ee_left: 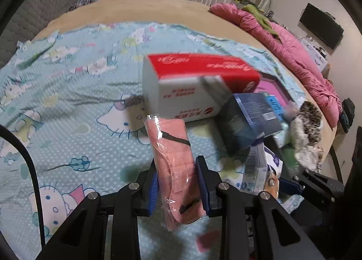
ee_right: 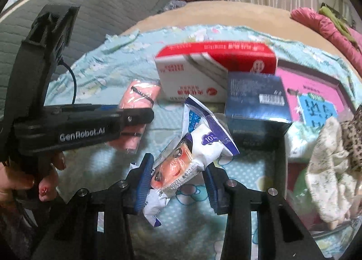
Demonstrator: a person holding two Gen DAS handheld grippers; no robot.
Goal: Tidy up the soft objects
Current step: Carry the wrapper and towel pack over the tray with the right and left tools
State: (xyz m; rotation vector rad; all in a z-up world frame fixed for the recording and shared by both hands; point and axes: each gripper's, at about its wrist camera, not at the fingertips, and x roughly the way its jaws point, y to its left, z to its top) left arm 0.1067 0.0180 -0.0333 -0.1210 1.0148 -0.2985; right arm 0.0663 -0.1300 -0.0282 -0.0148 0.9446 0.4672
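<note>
Two grips held: your left gripper [ee_left: 176, 183] pinched the pink mask pack [ee_left: 173, 158], your right gripper [ee_right: 178, 183] clamped the white pouch [ee_right: 181, 158].

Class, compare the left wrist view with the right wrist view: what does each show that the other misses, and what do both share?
Only the left wrist view shows the black screen on the wall and the left gripper's jaws clamping the pink mask pack.

Only the right wrist view shows a hand on the gripper handle and the right gripper pinching the white and purple pouch.

Both show the red and white box, the dark blue box and the blue cartoon blanket.
</note>
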